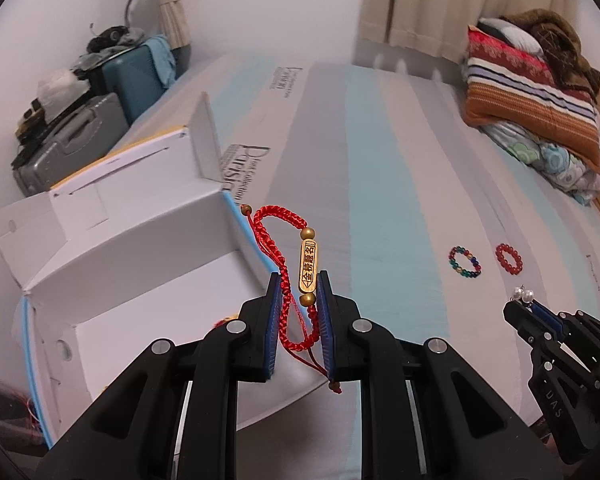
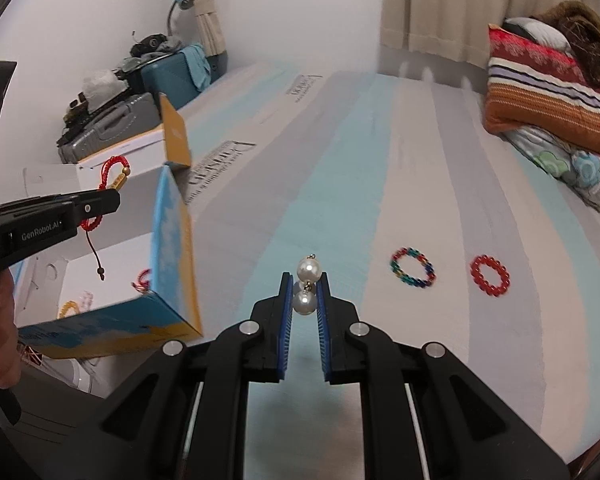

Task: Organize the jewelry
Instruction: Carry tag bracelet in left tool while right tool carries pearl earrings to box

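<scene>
Left claw: your left gripper (image 1: 298,286) is clamped on the red braided cord bracelet (image 1: 284,248), pads pinching the cord beside its gold tube charm (image 1: 308,266); the loop stands up past the tips and the tails hang below.
Right claw: your right gripper (image 2: 304,286) is closed on a pair of pearl earrings (image 2: 307,282), one pearl between the pads, the other just above the tips.
Key relation: the open cardboard box (image 2: 172,240) lies to the left of both claws; your left gripper is at its near corner, so it is the nearer hand, while the right is well apart over the striped mattress (image 2: 340,160).
Box contents: a few small pieces lie in the box, too small to count.
Beyond the claws: two bead rings still lie on the mattress, right of the pearls, a multicoloured bead ring (image 2: 412,267) and a red bead ring (image 2: 490,275) beside it.
Counts: one cord bracelet, two pearls, two bead rings, one box.
Judgement: both held pieces likely go left into the box, the bracelet first.
</scene>
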`<state>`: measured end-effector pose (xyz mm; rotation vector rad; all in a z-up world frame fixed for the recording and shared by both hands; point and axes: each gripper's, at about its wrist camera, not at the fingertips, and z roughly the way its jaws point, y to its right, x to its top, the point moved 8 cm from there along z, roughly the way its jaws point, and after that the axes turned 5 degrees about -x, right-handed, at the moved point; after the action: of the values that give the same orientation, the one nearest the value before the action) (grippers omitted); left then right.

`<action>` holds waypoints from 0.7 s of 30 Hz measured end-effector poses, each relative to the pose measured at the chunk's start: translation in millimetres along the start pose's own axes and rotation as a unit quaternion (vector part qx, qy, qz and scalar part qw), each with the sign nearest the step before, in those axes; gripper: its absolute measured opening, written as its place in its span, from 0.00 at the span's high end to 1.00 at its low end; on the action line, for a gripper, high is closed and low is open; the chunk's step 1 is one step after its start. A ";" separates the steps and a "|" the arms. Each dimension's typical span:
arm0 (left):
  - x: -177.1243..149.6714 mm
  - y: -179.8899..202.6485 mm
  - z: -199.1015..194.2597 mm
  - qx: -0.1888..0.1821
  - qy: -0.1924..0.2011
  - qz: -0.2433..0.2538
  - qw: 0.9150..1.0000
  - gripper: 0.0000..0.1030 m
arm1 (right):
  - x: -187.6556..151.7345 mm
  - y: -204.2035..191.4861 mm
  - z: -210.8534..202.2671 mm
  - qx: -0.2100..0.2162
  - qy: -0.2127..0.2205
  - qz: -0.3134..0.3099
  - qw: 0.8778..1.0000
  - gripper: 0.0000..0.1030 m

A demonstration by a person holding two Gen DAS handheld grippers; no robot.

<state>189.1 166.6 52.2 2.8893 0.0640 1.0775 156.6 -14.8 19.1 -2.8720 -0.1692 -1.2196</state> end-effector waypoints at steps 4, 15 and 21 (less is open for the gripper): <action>-3.3 -23.4 -12.8 0.010 0.006 -0.012 1.000 0.84 | 10.0 -19.2 -6.3 0.006 0.008 -0.009 1.000 0.90; -26.1 -101.8 -41.1 0.047 0.011 -0.063 0.997 0.84 | 30.9 -88.6 -14.5 0.029 0.020 -0.045 0.998 0.90; -43.7 -139.3 -48.9 0.060 0.007 -0.089 0.994 0.84 | 36.5 -130.0 -15.2 0.043 0.023 -0.069 0.996 0.90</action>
<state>121.4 304.9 51.0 2.9102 0.3929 1.0963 157.0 116.9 52.4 -2.7962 -0.4156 -1.2638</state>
